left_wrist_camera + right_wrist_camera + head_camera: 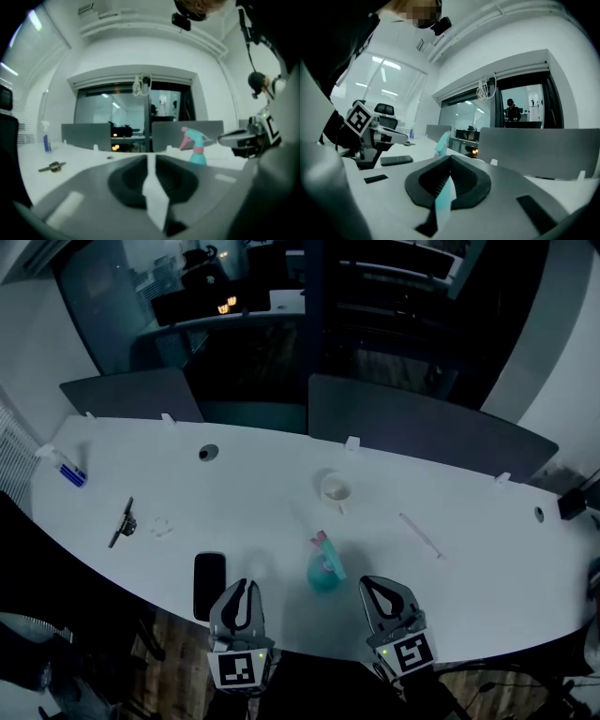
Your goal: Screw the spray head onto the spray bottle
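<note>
A teal spray bottle point(322, 573) stands upright near the table's front edge, with a pink and teal spray head point(325, 546) on top. My left gripper point(242, 589) hovers left of it and my right gripper point(382, 588) right of it, both apart from the bottle. The jaws of each meet at the tips with nothing between them. The left gripper view shows the bottle point(197, 147) ahead to the right beyond the left gripper point(151, 158). In the right gripper view the bottle point(442, 143) stands ahead left of the right gripper point(450, 160).
A black phone point(208, 584) lies by the left gripper. A white cup point(335, 489), a thin white stick point(420, 535), a small dark tool point(122, 521) and a small blue bottle point(71, 472) sit further back on the white table point(469, 596). Grey dividers line its far edge.
</note>
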`<state>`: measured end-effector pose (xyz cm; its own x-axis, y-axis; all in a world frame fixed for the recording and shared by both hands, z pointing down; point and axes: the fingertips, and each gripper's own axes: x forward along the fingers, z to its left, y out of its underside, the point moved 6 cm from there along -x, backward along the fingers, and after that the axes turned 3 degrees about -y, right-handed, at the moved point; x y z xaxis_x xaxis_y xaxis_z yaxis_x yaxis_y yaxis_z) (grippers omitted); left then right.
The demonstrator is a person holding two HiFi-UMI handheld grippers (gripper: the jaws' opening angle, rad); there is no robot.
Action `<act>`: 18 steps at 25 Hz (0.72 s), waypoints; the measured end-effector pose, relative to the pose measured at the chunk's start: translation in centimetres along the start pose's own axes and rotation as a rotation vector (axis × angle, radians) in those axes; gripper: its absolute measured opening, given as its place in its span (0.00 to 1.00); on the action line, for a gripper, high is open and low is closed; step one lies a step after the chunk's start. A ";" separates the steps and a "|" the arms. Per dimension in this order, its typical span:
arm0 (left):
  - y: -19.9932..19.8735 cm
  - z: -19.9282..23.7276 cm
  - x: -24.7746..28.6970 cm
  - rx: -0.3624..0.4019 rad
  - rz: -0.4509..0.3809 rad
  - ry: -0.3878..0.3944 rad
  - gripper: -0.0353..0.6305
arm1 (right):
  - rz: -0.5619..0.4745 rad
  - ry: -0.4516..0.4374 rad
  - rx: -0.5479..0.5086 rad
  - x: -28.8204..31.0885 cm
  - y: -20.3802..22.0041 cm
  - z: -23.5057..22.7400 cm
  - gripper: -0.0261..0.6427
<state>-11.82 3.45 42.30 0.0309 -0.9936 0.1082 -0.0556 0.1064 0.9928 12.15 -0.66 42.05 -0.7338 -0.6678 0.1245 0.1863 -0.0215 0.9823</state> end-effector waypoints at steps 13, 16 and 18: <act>-2.0 0.6 -5.5 0.071 -0.097 0.009 0.06 | -0.079 0.218 -0.015 -2.7 -2.5 6.0 0.05; -1.2 1.6 -8.2 0.055 -0.088 0.052 0.06 | -0.070 0.280 -0.016 -4.6 -3.2 9.4 0.05; -0.3 1.9 -10.1 0.054 -0.072 0.085 0.06 | -0.047 0.311 -0.022 -6.0 -3.0 11.7 0.05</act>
<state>-14.00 13.34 40.78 0.1209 -0.9917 0.0433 -0.1034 0.0308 0.9942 8.32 12.10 39.98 -0.5077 -0.8611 0.0267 0.1729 -0.0715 0.9823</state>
